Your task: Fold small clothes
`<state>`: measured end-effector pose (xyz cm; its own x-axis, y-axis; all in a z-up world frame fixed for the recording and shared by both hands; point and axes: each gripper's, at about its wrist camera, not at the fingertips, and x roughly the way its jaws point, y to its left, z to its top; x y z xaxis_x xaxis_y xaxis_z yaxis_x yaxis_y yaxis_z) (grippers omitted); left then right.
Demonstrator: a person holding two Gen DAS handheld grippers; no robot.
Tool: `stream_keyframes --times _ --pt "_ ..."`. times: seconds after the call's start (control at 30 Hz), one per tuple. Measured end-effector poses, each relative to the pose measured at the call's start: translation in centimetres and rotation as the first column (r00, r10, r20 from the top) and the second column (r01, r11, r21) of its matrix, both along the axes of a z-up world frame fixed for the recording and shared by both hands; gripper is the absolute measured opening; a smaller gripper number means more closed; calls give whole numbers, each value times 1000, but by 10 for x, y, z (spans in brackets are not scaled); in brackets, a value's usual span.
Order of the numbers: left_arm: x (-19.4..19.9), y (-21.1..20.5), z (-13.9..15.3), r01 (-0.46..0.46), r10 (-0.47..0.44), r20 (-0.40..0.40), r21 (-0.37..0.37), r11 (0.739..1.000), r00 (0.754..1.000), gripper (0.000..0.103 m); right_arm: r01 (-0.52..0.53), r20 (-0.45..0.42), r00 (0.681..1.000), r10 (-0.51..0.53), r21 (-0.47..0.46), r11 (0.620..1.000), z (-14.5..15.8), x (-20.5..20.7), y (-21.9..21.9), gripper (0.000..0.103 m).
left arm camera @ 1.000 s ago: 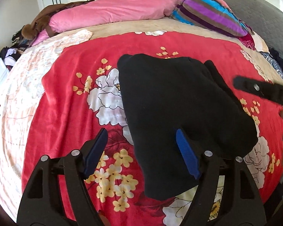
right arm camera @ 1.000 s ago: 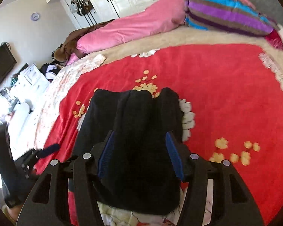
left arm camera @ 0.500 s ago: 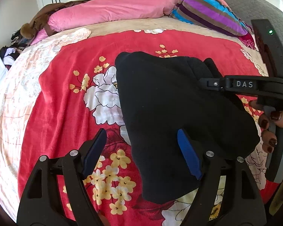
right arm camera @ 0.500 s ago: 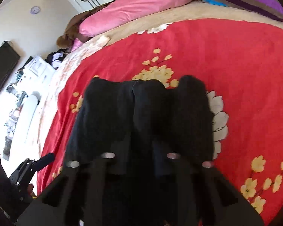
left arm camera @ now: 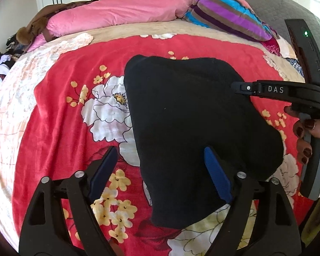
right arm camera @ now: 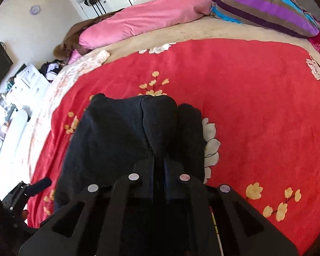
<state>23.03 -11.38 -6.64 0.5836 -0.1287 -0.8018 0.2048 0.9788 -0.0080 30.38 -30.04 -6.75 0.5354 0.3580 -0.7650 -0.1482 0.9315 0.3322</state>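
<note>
Here we see a soft black folded garment lying on the red fuzzy blanket with white and yellow flowers. Our left gripper has just been opening wider; its blue pads sit over the near corner of the cloth without pinching it. Our right gripper is squeezed tight on a fold of the black cloth.

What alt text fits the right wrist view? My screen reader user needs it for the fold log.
The right gripper, seen from just behind its fingers, is shut on the near edge of a black garment lying on a red floral blanket. A pink duvet and a striped pillow lie at the far end.
</note>
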Motion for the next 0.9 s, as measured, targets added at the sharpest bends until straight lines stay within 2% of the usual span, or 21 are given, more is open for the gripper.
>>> stream_keyframes --times 0.1,0.13,0.33,0.53,0.63,0.73,0.8,0.83,0.9 --pt "2 2 -9 -11 11 -16 -10 1000 1000 79 -9 -10 1000 9 -41 999 -11 2 6 9" --pt "3 3 -12 -15 14 -20 -13 1000 1000 80 -6 -8 1000 5 -40 999 -11 1 5 15" --pt "2 7 -11 -20 20 -16 -11 1000 1000 81 -11 4 1000 11 14 1000 15 -23 -14 33" --pt "0 6 -9 -12 12 -13 -3 1000 1000 81 -63 -47 997 68 102 993 20 -45 -15 35" --pt "-2 5 -9 -9 9 -15 0 1000 1000 81 -72 -92 992 87 159 985 11 -46 -8 37" --pt "-2 4 -9 -6 6 -18 2 1000 1000 81 -77 -141 985 101 170 982 0 -45 -3 37" --pt "-2 4 -9 -5 5 -22 -2 1000 1000 81 -70 -141 985 97 185 980 0 -47 -5 18" --pt "-2 4 -9 -4 4 -25 -8 1000 1000 81 -69 -131 987 96 196 978 1 -49 -7 13" --pt "-3 4 -9 -3 2 -32 -19 1000 999 81 -73 -78 993 88 172 982 14 -59 -8 12"
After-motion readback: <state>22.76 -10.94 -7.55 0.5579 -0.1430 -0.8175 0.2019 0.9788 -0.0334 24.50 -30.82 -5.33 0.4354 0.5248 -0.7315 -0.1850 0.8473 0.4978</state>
